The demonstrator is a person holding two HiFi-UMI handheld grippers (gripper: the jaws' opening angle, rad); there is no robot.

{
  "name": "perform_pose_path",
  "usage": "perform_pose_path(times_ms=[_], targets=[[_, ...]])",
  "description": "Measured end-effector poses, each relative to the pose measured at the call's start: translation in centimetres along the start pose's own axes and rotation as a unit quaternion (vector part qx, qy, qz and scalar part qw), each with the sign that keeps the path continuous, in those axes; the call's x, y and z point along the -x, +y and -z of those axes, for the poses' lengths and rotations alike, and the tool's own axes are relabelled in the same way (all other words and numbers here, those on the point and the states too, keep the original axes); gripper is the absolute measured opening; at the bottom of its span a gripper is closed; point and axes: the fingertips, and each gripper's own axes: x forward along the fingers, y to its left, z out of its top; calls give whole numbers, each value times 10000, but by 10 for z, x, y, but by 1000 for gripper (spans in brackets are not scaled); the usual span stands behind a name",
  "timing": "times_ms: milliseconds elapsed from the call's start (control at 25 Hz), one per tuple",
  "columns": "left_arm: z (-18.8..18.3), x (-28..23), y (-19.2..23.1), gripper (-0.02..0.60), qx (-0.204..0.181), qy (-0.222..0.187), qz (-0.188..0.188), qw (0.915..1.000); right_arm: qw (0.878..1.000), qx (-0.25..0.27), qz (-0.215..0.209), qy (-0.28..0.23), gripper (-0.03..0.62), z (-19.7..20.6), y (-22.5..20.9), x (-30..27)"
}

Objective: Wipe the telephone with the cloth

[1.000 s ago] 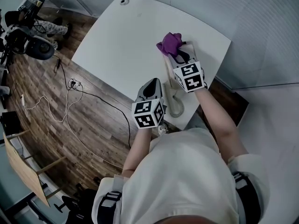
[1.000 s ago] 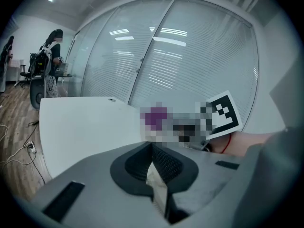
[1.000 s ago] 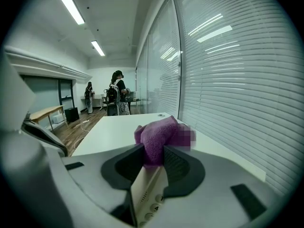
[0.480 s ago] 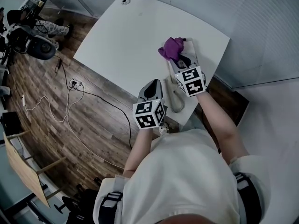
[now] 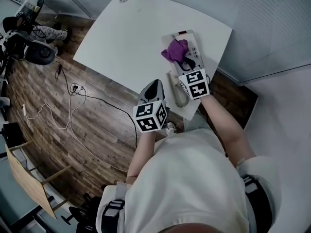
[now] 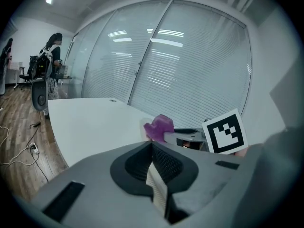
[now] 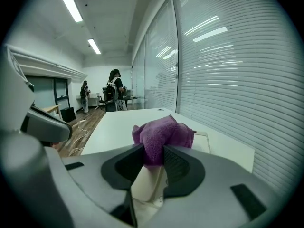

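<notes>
Cloth of crumpled purple towelling clamped in right tongs, over white telephone lying lengthwise straight ahead. Left tongs closed, empty, farther back.

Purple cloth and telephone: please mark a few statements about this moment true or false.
1. The right gripper is shut on the purple cloth. True.
2. The left gripper holds the telephone's handset. False: its jaws are shut on nothing, off to the telephone's side.
3. The cloth is over the telephone. True.
4. The telephone stands in the middle of the white table. False: it sits by the table's edge, near the person.
</notes>
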Motion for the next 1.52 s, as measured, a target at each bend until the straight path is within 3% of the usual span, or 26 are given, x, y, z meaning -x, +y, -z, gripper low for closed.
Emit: perform_pose_path(times_ms=[1280,1520], targets=[[20,45,-6,20,-15,-134,69,9999,9973,-126,72,716,127,94,34,39],[24,38,-7,20,52,-59,55,10000,9957,-597,21,707,127,97,32,50]])
